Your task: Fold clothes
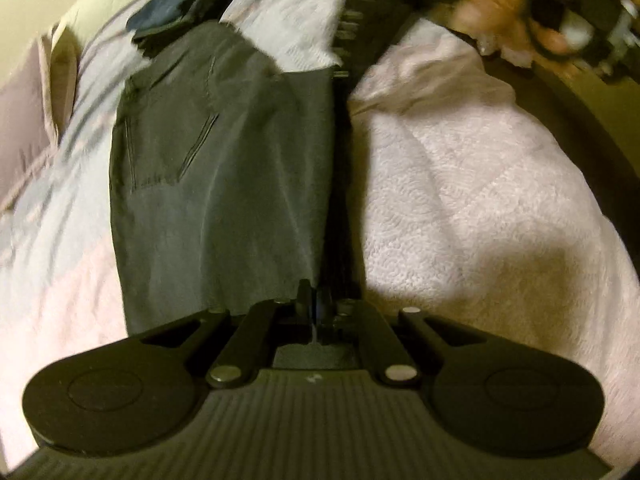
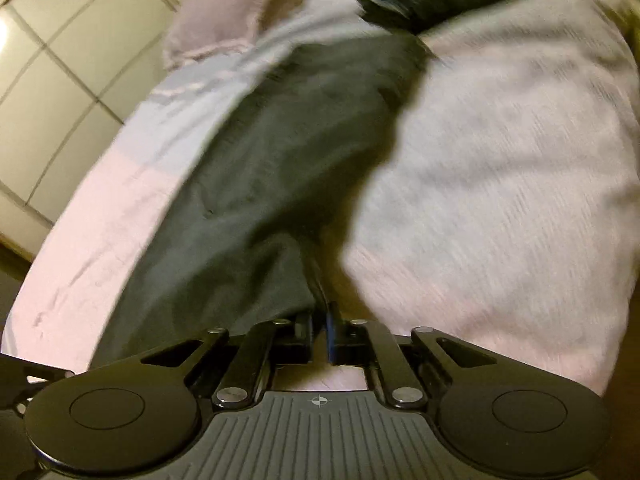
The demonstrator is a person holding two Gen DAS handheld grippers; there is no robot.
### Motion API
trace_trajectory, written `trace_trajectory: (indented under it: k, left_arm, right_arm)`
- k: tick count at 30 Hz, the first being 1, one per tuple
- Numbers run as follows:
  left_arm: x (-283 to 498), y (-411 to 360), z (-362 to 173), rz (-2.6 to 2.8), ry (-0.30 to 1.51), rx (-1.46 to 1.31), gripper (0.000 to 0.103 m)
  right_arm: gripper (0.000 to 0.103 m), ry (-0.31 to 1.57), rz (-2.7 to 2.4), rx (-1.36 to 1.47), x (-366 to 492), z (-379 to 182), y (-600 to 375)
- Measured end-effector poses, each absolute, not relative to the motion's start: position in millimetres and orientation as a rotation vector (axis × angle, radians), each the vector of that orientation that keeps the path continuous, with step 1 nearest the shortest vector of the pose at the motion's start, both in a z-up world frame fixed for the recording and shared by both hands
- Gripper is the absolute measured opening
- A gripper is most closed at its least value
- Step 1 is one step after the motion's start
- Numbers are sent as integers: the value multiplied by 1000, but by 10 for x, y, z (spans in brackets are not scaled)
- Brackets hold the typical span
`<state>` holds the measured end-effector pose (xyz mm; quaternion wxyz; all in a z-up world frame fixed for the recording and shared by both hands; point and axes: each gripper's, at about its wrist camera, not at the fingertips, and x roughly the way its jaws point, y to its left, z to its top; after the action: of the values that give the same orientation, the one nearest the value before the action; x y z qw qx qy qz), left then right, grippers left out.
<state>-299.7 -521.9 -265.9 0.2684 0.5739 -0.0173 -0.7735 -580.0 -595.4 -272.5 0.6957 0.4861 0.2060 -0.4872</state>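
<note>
**Item: dark grey trousers, on bed, mid-fold.**

- Bedspread (image 1: 460, 184): pale pink/white, textured; bears everything. Pillow (image 1: 24, 120) at 9 o'clock in left wrist view.
- Dark grey trousers (image 1: 208, 160): lie flat on bedspread, long axis running 12–6 o'clock in left wrist view, back pocket showing toward 10 o'clock. Near edge meets the left gripper (image 1: 316, 300) at 6 o'clock; cloth spreads away from it toward 11–12.
- Left gripper: jaws drawn tight together, pinching the trousers' near right edge, as far as I can judge; a dark fold line runs straight up from the tips to 12.
- Folded dark clothes (image 1: 176, 4): blue/black pile at 11 o'clock past the trousers' far end, just beside it.
- Hand (image 1: 504, 4): at 1–2 o'clock in left view, holding the other tool; blurred.
- Right gripper (image 2: 320, 320): jaws nearly together, a thin slit between; trousers (image 2: 280, 168) edge feeds into the tips. Cloth runs from 6 toward 12–1 o'clock.
- Tiled floor (image 2: 60, 60): 9–10 o'clock in right view.

**Key relation:** both grippers sit at near edges of the same garment, cloth stretching forward from each; neither clearly nearer the far end.

**Unclear:** both views motion-blurred. Waistband vs. hem ends not told apart w/ certainty. How many layers are folded already: can't tell. Pinch contact itself hidden by tips.
</note>
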Motion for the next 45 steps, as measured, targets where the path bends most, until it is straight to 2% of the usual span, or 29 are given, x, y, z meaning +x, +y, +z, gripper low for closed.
trace_trajectory:
  k: [3, 6, 8, 9, 10, 11, 12, 13, 21, 24, 25, 26, 28, 34, 37, 41, 45]
  left_arm:
    - [-2973, -5219, -2629, -2088, -28, 1553, 3]
    - [-2942, -5186, -2529, -2115, -7, 1538, 10]
    - [-2996, -5174, -2475, -2134, -8, 1520, 14]
    - [-3072, -5193, -2478, -2138, -17, 1511, 15]
    - [-3147, -5212, -2481, -2143, -26, 1502, 18]
    - [-3222, -5231, -2483, -2147, -35, 1493, 21]
    - [-3297, -5250, -2486, -2152, -44, 1484, 24]
    - [-3372, -5270, -2489, -2156, -53, 1475, 29]
    - [-3950, -5438, -2610, -2151, -108, 1445, 29]
    - [-4004, -5532, -2708, -2114, -51, 1484, 17]
    - [-3992, -5547, -2719, -2109, -28, 1488, 15]
    - [-3980, -5562, -2730, -2105, -5, 1493, 13]
    - [-3941, -5546, -2740, -2100, 8, 1509, 9]
    - [-3755, -5412, -2666, -2039, 84, 1527, 5]
    - [-3643, -5327, -2599, -1991, 138, 1525, 5]
    - [-3493, -5213, -2510, -1927, 207, 1520, 9]
    - [-3239, -4971, -2377, -1796, 325, 1477, 10]
  right_arm:
    - [0, 471, -1086, 1120, -5968, -2730, -5814]
    - [0, 492, -1083, 1095, -6173, -2617, -5691]
    - [7, 492, -1105, 1075, -6320, -2529, -5715]
    - [21, 492, -1116, 1066, -6393, -2486, -5728]
    - [46, 478, -1108, 1070, -6397, -2492, -5864]
    - [56, 465, -1100, 1074, -6399, -2499, -6002]
    - [59, 451, -1093, 1079, -6402, -2506, -6140]
    - [59, 438, -1085, 1083, -6405, -2512, -6278]
    - [59, 331, -1021, 1115, -6429, -2567, -7380]
    - [59, 323, -993, 1204, -6502, -2781, -7779]
    - [36, 324, -977, 1240, -6527, -2853, -7906]
    - [28, 325, -961, 1276, -6551, -2926, -8033]
    - [21, 333, -922, 1315, -6596, -2993, -8242]
    - [22, 361, -878, 1316, -6671, -3001, -8287]
    - [28, 356, -896, 1288, -6717, -2898, -8112]
    - [28, 398, -859, 1181, -6684, -2609, -7695]
    - [28, 526, -646, 1073, -6370, -2451, -7163]
